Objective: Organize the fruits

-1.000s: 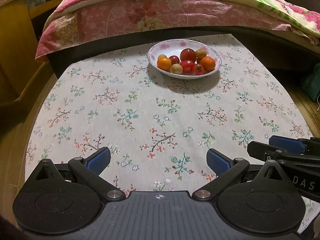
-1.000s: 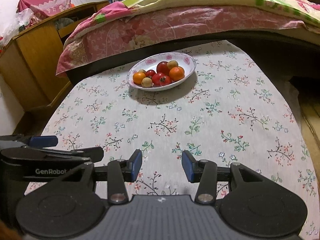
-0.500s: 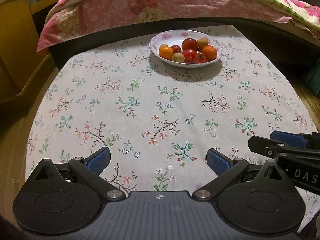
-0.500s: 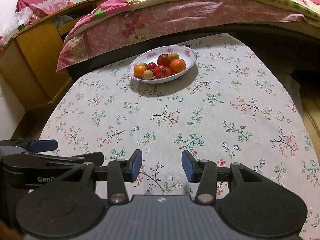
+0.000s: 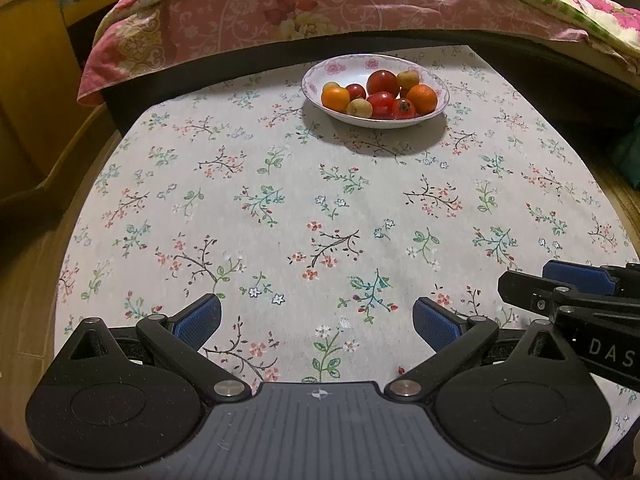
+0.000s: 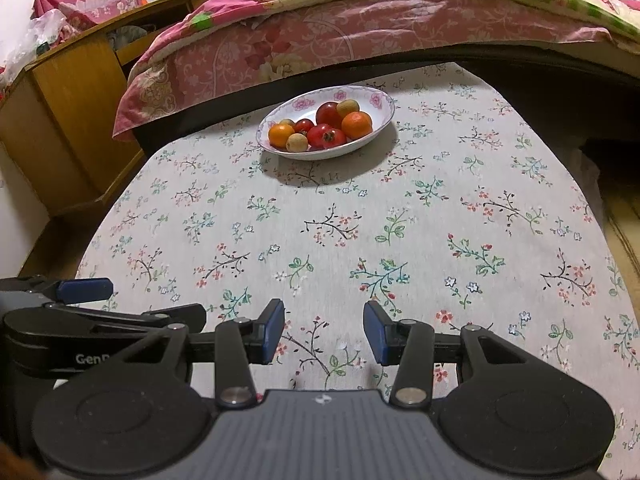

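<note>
A white oval dish with pink flowers (image 5: 332, 65) (image 6: 376, 98) stands at the far edge of the table. It holds two oranges (image 5: 335, 98) (image 6: 356, 125), several red tomatoes (image 5: 383, 82) (image 6: 326, 136) and small tan fruits (image 5: 359, 108) (image 6: 297, 142). My left gripper (image 5: 318, 316) hovers open over the near part of the floral cloth, with nothing between its blue pads. My right gripper (image 6: 324, 330) is also open and empty, its pads closer together; it also shows at the right edge in the left wrist view (image 5: 568, 284).
A floral tablecloth (image 5: 320, 208) (image 6: 400, 220) covers the table. Behind the dish runs a bed with a pink patterned quilt (image 5: 280, 12) (image 6: 320, 36). A wooden cabinet (image 6: 68, 96) stands at the far left. Wooden floor (image 5: 24, 280) shows beside the table.
In both views the dish sits higher in the frame, as the views tipped down slightly. Both grippers keep the same openings.
</note>
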The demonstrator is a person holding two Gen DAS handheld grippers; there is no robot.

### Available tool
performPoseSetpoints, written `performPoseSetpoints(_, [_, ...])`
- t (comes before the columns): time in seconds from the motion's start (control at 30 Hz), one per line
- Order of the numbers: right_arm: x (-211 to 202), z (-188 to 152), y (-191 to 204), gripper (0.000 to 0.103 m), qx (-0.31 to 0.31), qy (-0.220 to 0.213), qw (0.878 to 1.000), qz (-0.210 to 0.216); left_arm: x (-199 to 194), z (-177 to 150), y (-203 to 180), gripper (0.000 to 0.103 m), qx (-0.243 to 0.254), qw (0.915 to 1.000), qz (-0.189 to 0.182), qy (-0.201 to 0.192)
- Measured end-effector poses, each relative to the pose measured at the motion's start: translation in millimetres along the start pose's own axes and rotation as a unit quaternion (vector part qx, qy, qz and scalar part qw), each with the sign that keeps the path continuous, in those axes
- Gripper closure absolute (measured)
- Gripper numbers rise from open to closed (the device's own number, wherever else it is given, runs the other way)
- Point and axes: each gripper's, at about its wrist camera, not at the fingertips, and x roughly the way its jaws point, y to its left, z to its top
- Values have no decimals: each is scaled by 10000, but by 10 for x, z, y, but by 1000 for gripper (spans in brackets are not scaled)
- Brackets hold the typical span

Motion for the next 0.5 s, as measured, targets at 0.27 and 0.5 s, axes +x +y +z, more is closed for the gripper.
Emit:
performPoseSetpoints(0.27, [-18,-30,12,66,-7,7,10000,15,-33,-32,4,0,12,10000,49,17])
performPoseSetpoints(0.5, [-27,-38,15,66,-9,-3,10000,11,-55,-52,11,0,10,10000,43,14])
